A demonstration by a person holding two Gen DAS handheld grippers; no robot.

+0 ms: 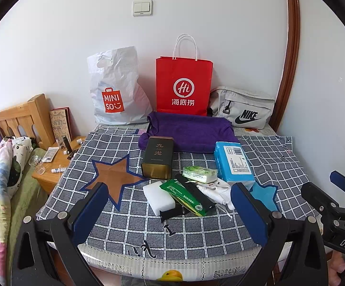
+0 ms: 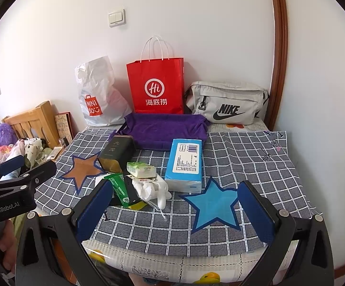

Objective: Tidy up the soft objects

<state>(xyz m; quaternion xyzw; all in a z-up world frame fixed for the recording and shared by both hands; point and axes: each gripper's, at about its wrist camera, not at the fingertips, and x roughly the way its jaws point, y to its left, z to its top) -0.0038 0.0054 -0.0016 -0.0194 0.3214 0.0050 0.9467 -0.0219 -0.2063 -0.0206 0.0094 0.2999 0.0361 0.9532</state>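
Both jaws spread wide, nothing gripped: the left hand-held gripper (image 1: 170,211) and right hand-held gripper (image 2: 174,211) hover at six o'clock over the table (image 2: 255,162). Purple towel (image 1: 191,131) lies at twelve, blue tissue pack (image 2: 185,162) just below it, white cloth (image 2: 152,187) and sponge (image 1: 157,196) centre.
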